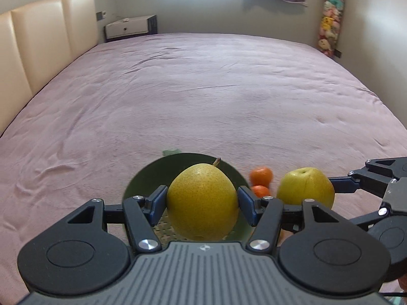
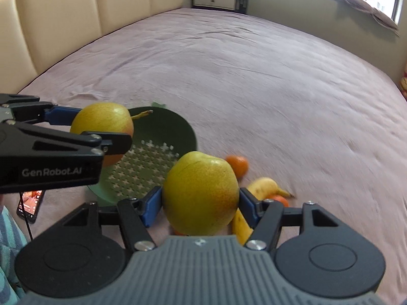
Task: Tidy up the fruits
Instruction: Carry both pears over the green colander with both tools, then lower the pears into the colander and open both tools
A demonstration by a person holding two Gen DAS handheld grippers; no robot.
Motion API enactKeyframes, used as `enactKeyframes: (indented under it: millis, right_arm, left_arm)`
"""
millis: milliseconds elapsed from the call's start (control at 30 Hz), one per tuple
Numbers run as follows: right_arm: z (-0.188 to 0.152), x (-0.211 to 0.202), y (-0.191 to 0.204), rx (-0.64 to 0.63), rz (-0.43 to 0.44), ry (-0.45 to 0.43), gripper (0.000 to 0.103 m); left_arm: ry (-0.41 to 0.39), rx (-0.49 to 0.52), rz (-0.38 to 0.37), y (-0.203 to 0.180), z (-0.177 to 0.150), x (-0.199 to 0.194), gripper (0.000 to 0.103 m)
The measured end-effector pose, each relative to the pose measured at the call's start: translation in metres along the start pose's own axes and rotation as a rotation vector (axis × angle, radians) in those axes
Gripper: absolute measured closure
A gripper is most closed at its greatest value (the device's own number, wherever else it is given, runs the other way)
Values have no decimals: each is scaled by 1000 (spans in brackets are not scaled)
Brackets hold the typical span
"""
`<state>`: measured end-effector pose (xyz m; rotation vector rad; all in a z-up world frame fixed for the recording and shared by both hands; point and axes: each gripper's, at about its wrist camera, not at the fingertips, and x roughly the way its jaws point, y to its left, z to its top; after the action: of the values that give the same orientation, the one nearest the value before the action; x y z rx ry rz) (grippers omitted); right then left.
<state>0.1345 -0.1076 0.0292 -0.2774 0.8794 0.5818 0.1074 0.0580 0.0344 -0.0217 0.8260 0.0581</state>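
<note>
My left gripper (image 1: 202, 199) is shut on a yellow pear (image 1: 202, 202) and holds it above the green perforated basket (image 1: 142, 180). In the right wrist view that same pear (image 2: 101, 122) hangs over the basket (image 2: 162, 137), clamped by the left gripper (image 2: 104, 129). My right gripper (image 2: 199, 200) is shut on a second yellow pear (image 2: 199, 193), lifted off the bed; the left wrist view shows this pear (image 1: 305, 188) to the right. Two tangerines (image 1: 260, 175) and a banana (image 2: 264, 186) lie on the bedspread beside the basket.
A wide pink bedspread (image 1: 203, 89) stretches ahead to a padded headboard (image 1: 38, 38) on the left. A phone (image 2: 29, 203) with a cable lies near the basket's left. A nightstand (image 1: 131, 26) and a window sill stand at the far wall.
</note>
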Motion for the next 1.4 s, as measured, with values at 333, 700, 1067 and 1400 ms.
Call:
enactKeyframes:
  millis: [333, 700, 1067, 1400]
  right_arm:
    - [33, 53, 31, -173, 79, 35, 41]
    - [37, 110, 46, -331, 127, 98, 41]
    - [27, 150, 55, -403, 155, 187, 41]
    - [20, 163, 63, -449, 182, 212, 41]
  left_arm:
    - [91, -60, 75, 32, 3, 32, 34]
    - [203, -126, 121, 46, -12, 74, 34]
    - [304, -148, 120, 48, -26, 99, 34]
    - [327, -172, 90, 51, -28, 110, 34]
